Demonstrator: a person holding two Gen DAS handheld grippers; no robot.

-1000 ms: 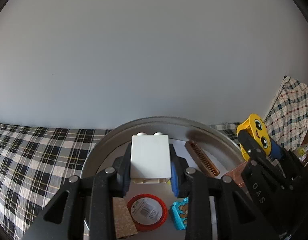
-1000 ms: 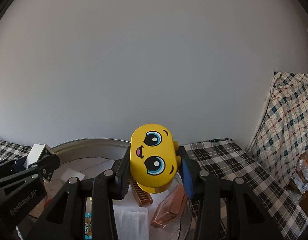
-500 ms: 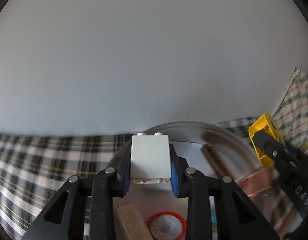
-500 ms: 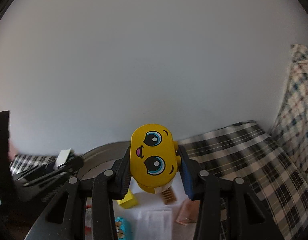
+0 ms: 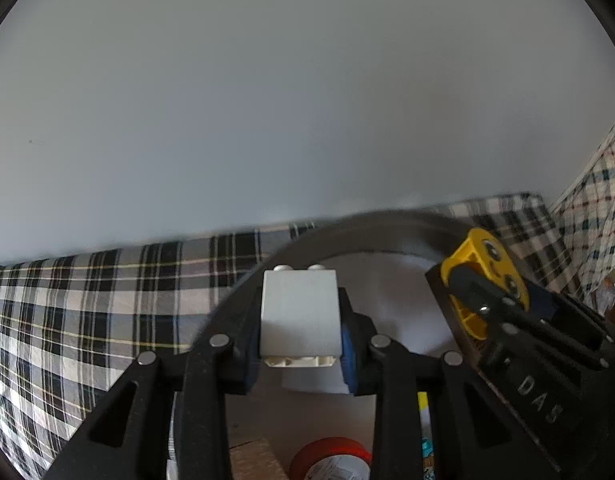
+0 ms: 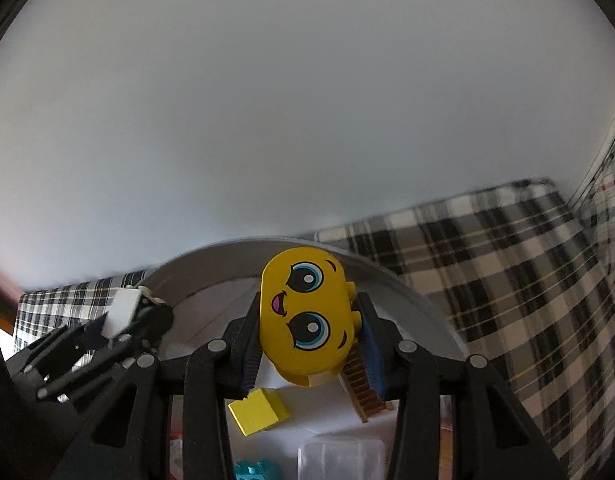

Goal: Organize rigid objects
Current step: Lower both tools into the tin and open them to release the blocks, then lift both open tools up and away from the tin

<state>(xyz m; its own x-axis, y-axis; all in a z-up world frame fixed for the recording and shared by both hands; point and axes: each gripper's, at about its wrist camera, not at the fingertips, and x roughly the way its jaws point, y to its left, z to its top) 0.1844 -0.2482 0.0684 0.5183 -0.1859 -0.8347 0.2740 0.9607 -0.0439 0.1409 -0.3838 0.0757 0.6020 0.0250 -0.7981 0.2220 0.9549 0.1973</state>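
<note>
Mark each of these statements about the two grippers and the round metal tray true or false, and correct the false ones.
1. The left gripper is shut on a white brick. True.
2. The right gripper is open. False: it is shut on the yellow face block.
3. A small yellow brick lies in the metal tray. True.
4. The tray stands on bare wood. False: it stands on a checked cloth.
5. A red-rimmed lid lies below the left gripper. True.

Round tray (image 6: 407, 292) on the checked cloth (image 6: 507, 264), wall behind it, small block (image 6: 259, 410) lying in the tray, ridged strip (image 6: 363, 390) right of that block, clear box (image 6: 341, 460) nearer than both, round lid (image 5: 331, 458) in the tray
</note>
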